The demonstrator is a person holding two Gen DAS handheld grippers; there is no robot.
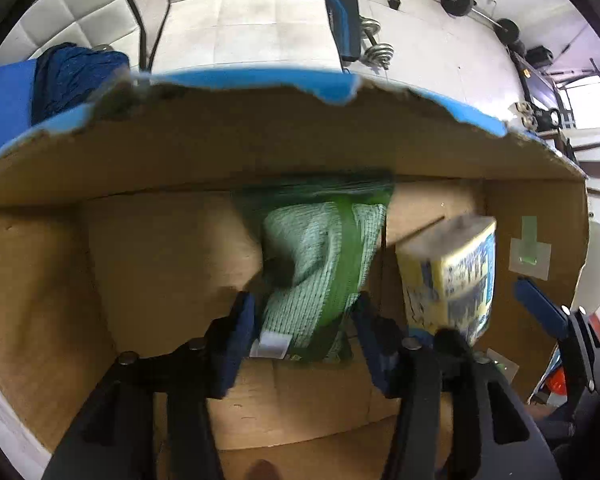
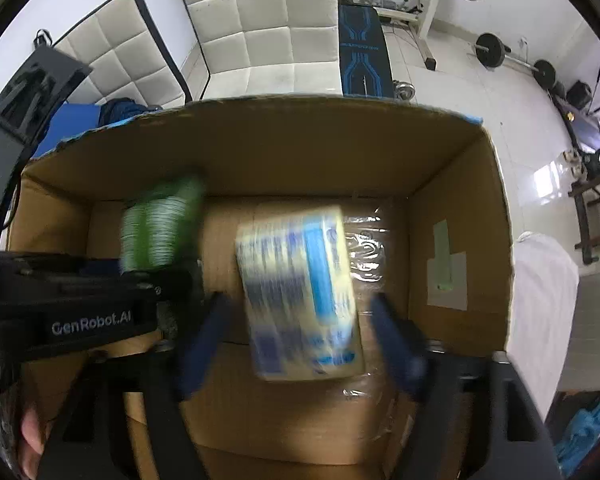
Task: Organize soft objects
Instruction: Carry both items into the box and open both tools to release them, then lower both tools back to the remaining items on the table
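Both grippers reach into an open cardboard box (image 1: 160, 248). My left gripper (image 1: 304, 312) is shut on a green and white soft pack (image 1: 320, 264), which hangs inside the box. The pack also shows blurred in the right wrist view (image 2: 160, 228). My right gripper (image 2: 300, 320) is open; a yellow and blue soft pack (image 2: 300, 292) lies blurred between its fingers with a gap on each side, over the box floor. That pack also shows in the left wrist view (image 1: 452, 276).
The box wall (image 2: 456, 216) carries a pale green taped label (image 2: 446, 264). A dark blue cloth (image 1: 72, 76) lies behind the box. White padded chairs (image 2: 264, 32), a bench and barbell weights (image 2: 488, 50) stand on the tiled floor beyond.
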